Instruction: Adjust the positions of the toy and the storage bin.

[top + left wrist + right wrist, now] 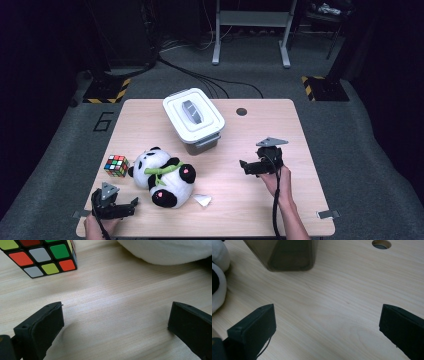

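The plush panda (164,176) lies on its side in the lower left-centre of the high view, white belly up-ish, black limbs and a green scarf across its middle, pink pads on its paws. Just left of it, near but not touching, sits the colour cube (116,165), and a small white scrap (202,199) lies on the bench (260,205) right at the panda's lower right. The left tongs (131,204) hang at the bottom left corner of the high view, held in a hand, tips pointing right toward the panda's lower end and just short of it. In the left gripper view the two black jaws stand wide apart with nothing but bare wood between them, the cube (42,256) in the upper left of the frame and a bit of the panda's white fur (165,251) along the top right. The right tongs (243,166) are in the right-centre of the high view, well apart from the panda, tips pointing left. Their jaws are spread wide too and hold nothing; in the right gripper view they frame plain wood, with the panda's edge (218,277) at the far left. Above the panda, in the middle of the high view, stands a lidded white box (193,119), seen in the right gripper view as a dark base (284,255) at the top, plus a round hole (381,244) in the bench at upper right.
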